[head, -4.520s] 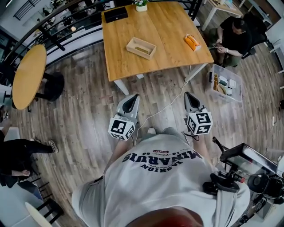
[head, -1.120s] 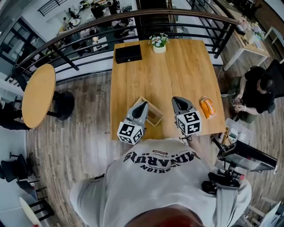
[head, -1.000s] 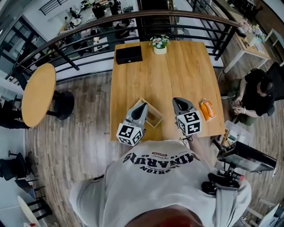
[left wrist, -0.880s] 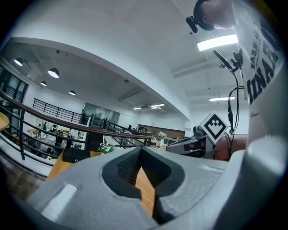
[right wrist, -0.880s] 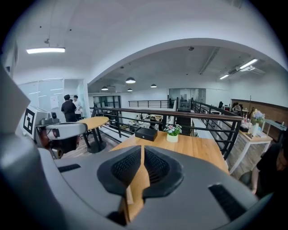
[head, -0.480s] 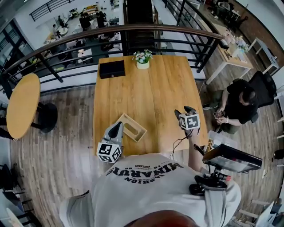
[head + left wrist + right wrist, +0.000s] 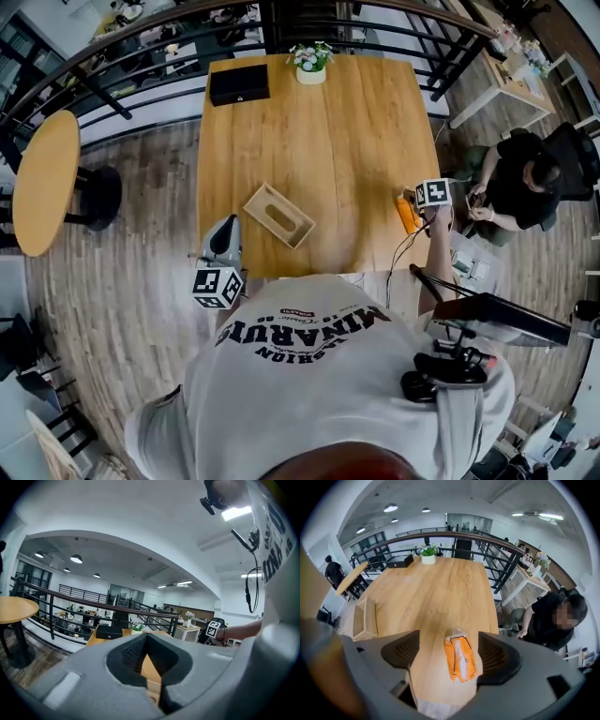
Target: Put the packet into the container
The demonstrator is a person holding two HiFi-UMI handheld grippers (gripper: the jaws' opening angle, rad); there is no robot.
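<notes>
Now, left gripper (image 7: 223, 246): we see it clenched on nothing, lower left of the head view, off the near edge of the table (image 7: 328, 122).
Right gripper (image 7: 450, 656): released; its jaws have just been opening, and the packet (image 7: 459, 657) lies between them with neither pad pressing on it.
Packet place: flat on the table, near the table's right edge in the head view.
Packet feel: we judge it light, soft, crinkly and slick.
Hold: we'd pinch across its short width, mid-length.
Container (image 7: 279, 215): wooden, open-topped, centre-left, well apart from the packet.
</notes>
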